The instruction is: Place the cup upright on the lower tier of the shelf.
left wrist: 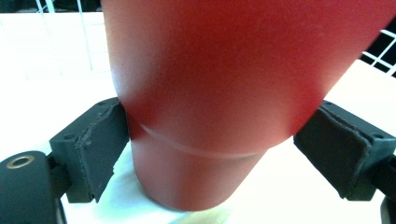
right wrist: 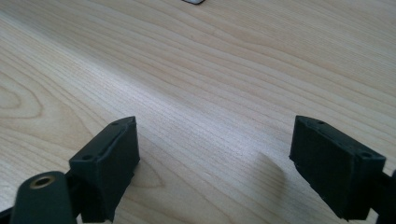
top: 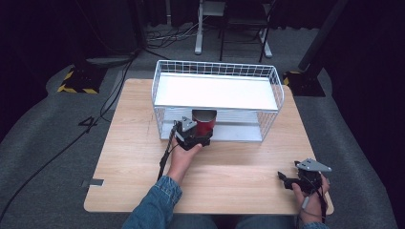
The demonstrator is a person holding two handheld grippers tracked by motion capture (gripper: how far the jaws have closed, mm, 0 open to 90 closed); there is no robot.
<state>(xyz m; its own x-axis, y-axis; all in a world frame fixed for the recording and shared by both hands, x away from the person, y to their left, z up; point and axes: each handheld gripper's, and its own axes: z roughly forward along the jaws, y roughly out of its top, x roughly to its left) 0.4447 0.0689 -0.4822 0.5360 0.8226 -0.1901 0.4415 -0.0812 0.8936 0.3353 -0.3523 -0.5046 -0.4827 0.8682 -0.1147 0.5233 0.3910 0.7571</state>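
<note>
While the left tongs (top: 199, 135) clasp it, the red cup (top: 204, 122) stands upright, mouth up, on the wire basket's (top: 217, 70) lower shelf near the worktop's (top: 133, 157) centre; the right tongs (top: 291, 181) gape, released, over the near right corner.

The red tapered cup (top: 204, 122) sits at the front of the white wire two-tier rack (top: 217, 95), on the light wooden table (top: 143, 157).
</note>
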